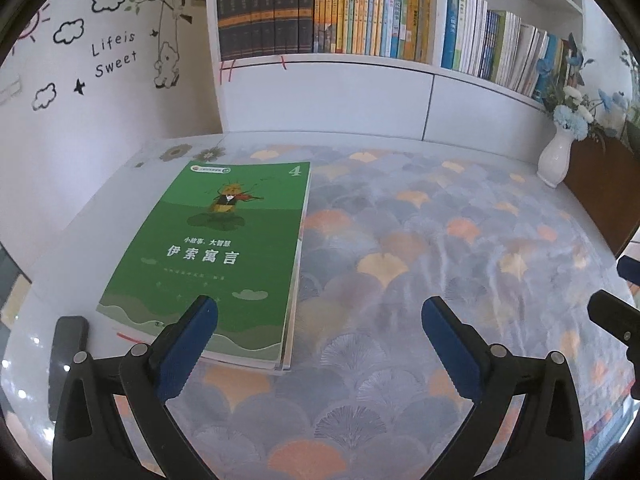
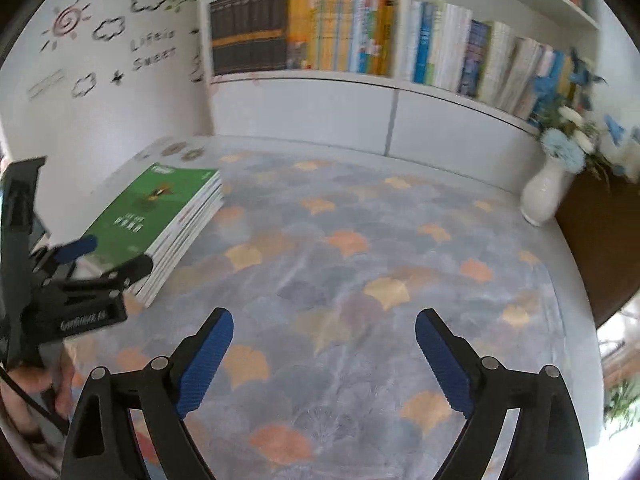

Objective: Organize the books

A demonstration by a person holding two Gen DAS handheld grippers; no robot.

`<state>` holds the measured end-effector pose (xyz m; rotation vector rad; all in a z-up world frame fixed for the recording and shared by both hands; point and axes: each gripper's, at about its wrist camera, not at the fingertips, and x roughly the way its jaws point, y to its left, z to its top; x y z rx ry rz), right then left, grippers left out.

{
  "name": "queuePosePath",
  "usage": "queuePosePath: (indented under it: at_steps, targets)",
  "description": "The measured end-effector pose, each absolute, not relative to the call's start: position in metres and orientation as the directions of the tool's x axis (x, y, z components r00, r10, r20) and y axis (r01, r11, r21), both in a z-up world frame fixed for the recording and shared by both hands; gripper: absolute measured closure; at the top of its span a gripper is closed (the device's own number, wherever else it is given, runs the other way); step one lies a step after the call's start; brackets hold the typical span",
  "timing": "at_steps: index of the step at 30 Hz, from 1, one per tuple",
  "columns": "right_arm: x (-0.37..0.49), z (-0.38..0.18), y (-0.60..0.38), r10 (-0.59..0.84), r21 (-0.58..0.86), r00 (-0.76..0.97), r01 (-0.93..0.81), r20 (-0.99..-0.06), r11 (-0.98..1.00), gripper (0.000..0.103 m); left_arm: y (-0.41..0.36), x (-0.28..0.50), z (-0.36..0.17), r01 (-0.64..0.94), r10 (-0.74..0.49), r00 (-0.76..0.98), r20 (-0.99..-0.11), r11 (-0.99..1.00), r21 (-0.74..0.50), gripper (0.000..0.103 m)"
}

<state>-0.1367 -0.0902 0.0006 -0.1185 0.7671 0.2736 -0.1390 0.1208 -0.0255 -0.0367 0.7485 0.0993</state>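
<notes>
Book stack (image 1: 224, 248) lies beside the left gripper's (image 1: 320, 320) spread jaws.

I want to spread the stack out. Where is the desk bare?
Bare patterned mat runs from the green book stack rightward to the white vase, back to the shelf unit. Crowded: the left edge and the full shelf compartments.

green book (image 1: 224, 248) cover reading "伊索寓言", "小故事, 大智慧" and a "4" at its corner, wall (image 1: 80, 128) decal "Life is Sweet"
</notes>
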Motion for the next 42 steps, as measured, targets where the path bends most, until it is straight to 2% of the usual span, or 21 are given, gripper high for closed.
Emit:
queuePosePath:
  at_steps: [3, 7, 19, 32, 38, 42]
  targets:
    - [-0.129, -0.01, -0.088, 0.225, 0.037, 0.669, -0.283, -0.708, 0.958, 0.01, 0.119, -0.139, -0.026, -0.118, 0.101, 0.726, -0.68, 0.993, 0.021, 0.001]
    - [-0.126, -0.021, -0.074, 0.19, -0.029, 0.664, -0.303, -0.723, 0.952, 0.01, 0.123, -0.139, -0.027, -0.13, 0.086, 0.726, -0.682, 0.991, -0.013, 0.001]
    - [-0.116, -0.033, -0.076, 0.272, 0.07, 0.627, -0.328, -0.73, 0.942, 0.01, 0.124, -0.139, -0.034, -0.133, 0.082, 0.713, -0.697, 0.991, -0.019, 0.001]
    - [-0.118, -0.032, -0.073, 0.278, 0.071, 0.638, -0.331, -0.718, 0.941, 0.01, 0.121, -0.143, -0.032, -0.133, 0.081, 0.721, -0.688, 0.991, -0.024, 0.001]
    - [-0.121, -0.025, -0.077, 0.369, 0.16, 0.631, -0.363, -0.682, 0.918, 0.01, 0.122, -0.143, -0.032, -0.142, 0.088, 0.719, -0.69, 0.99, -0.022, 0.001]
    - [-0.122, -0.023, -0.077, 0.363, 0.16, 0.643, -0.352, -0.675, 0.922, 0.01, 0.122, -0.144, -0.031, -0.144, 0.087, 0.723, -0.685, 0.989, -0.026, 0.001]
